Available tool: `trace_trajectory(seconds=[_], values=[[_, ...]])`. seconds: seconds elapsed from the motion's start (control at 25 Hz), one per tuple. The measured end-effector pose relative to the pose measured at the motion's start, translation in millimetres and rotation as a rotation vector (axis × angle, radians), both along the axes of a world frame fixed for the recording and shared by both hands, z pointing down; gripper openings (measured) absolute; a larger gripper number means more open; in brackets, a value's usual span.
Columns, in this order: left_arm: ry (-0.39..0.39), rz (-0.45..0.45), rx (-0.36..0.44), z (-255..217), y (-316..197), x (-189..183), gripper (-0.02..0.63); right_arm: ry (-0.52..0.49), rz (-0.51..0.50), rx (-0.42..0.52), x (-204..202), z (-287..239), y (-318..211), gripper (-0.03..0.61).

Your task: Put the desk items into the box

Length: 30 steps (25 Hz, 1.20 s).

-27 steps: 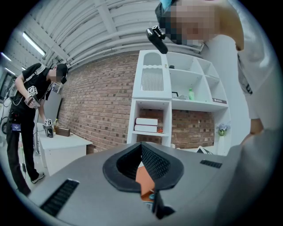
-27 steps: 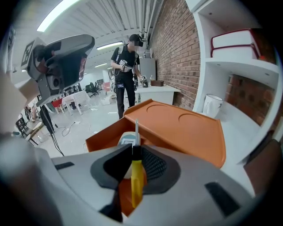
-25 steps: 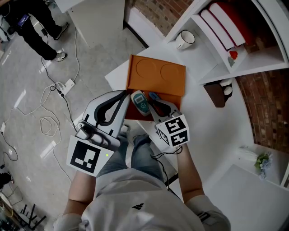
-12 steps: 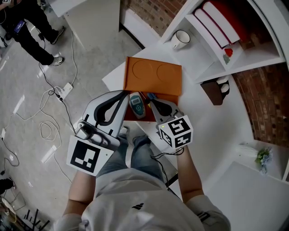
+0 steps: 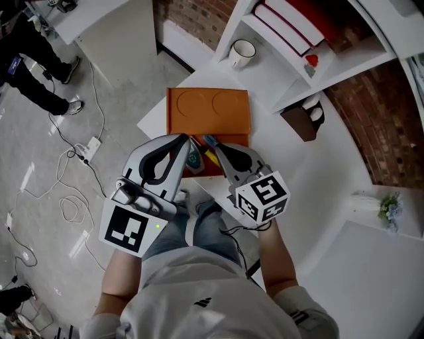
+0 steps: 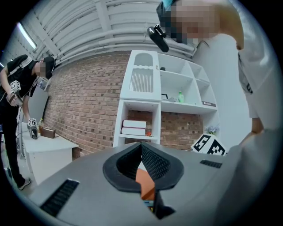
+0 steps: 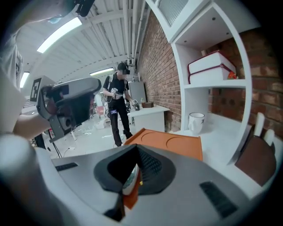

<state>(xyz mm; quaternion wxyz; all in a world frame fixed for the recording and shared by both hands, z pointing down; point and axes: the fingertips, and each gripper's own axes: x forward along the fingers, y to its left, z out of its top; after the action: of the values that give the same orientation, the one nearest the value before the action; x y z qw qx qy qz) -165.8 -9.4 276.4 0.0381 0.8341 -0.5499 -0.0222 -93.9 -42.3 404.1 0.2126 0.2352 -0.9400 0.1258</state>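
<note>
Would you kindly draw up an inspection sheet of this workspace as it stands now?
Surface: white desk, mostly bare.
Job's things: orange box, lid folded back; teal device and small coloured items inside.
Clutter: mug, brown holder, plant.
Grippers: left gripper and right gripper both shut, nothing gripped, side by side over the box.
Cables: loose cables and power strip on the floor.
Surroundings: white shelving with books, brick wall, a person standing nearby.
</note>
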Motion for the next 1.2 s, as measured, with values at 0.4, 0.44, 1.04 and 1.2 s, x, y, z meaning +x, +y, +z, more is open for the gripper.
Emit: trace_trajectory(seconds=[0.4,0.44,1.04,1.2], values=[[-0.002,0.155,0.026,-9.4,-7.3,46.3,0.014,-0.178,0.124,0.121,25.7,-65.6,3.6,0.008],[-0.003,0.171,0.029,-10.0,-8.0,51.2,0.012,-0.187,0.134,0.129,29.1,-70.3,4.1,0.008],[-0.004,0.379,0.050,-18.4,-12.2,120.9,0.012,-0.295,0.285,0.243,83.5,-130.7,15.2,0.008],[-0.003,0.430,0.054,-20.0,-11.3,138.8,0.014,-0.314,0.323,0.273,98.8,-140.2,20.1,0.008]])
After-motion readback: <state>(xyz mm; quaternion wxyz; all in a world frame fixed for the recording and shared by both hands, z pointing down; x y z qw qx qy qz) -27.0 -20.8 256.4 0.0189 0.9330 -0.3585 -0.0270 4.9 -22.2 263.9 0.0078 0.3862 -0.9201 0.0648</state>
